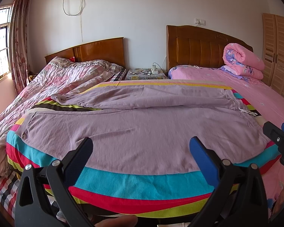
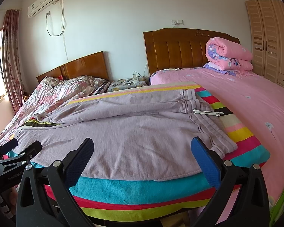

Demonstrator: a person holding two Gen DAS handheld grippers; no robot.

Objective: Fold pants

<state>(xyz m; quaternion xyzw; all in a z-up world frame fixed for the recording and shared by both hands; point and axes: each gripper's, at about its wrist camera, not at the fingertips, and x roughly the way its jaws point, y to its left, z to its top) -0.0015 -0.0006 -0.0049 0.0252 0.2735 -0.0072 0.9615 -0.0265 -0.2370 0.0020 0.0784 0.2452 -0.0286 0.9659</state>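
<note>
i held the left gripper (image 1: 141, 152) and right gripper (image 2: 142, 151) wide open and empty over the lilac pants (image 1: 134, 124), which lay flat on the striped blanket (image 1: 142, 185); soft, light, limp cloth, best pinched at waistband (image 2: 208, 130) and cuff.

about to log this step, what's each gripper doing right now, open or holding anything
Left gripper: open, holding nothing, above the near edge of the lilac pants.
Right gripper: open, holding nothing, near the waistband end.
</note>
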